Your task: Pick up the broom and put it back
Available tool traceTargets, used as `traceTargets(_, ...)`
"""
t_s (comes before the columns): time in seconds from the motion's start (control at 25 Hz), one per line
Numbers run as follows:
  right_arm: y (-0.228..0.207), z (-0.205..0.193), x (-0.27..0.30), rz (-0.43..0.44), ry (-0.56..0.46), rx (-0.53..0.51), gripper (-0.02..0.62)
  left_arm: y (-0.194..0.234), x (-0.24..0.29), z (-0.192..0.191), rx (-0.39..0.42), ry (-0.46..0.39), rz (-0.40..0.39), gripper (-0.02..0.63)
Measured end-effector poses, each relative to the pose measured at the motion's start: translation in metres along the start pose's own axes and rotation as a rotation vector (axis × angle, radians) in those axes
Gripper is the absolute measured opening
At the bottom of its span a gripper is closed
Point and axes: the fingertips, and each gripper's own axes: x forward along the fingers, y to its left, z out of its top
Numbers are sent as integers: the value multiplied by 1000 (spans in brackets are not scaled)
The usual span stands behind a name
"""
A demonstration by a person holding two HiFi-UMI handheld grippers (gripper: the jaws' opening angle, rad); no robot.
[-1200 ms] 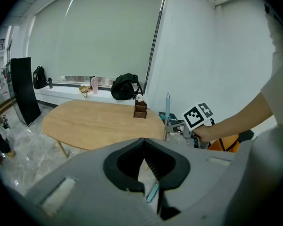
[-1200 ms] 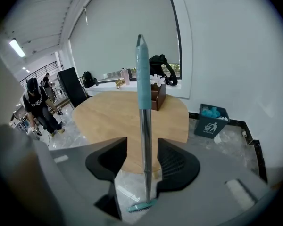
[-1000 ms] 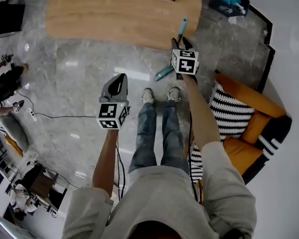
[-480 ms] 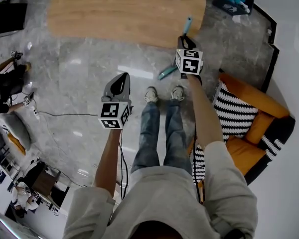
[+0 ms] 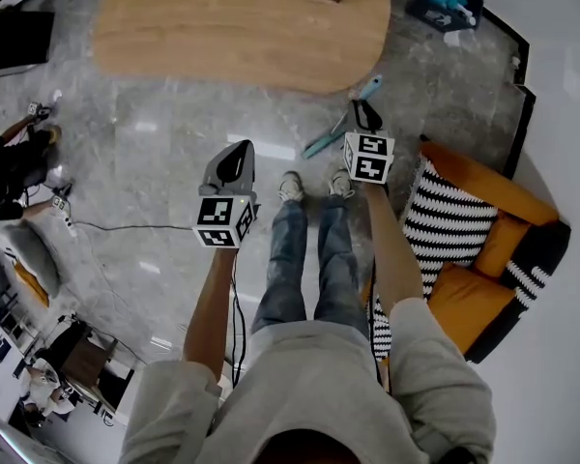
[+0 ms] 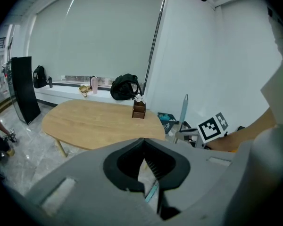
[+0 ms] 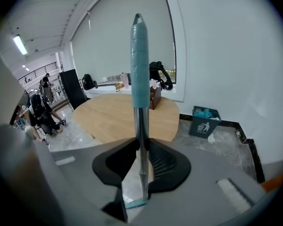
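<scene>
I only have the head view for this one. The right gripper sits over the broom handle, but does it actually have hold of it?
Observer: Yes. The right gripper view shows the right gripper with its fingers closed on the broom, on the metal shaft just below the teal grip.
Operator: And the left gripper, is it carrying anything?
Observer: No. In the left gripper view, the left gripper has its fingers together with nothing between them.
</scene>
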Motion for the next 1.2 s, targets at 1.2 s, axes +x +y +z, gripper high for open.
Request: traceTargets(1.2, -15, 112, -246, -24, -312, -112, 81, -87, -67, 121, 96, -192, -41, 0)
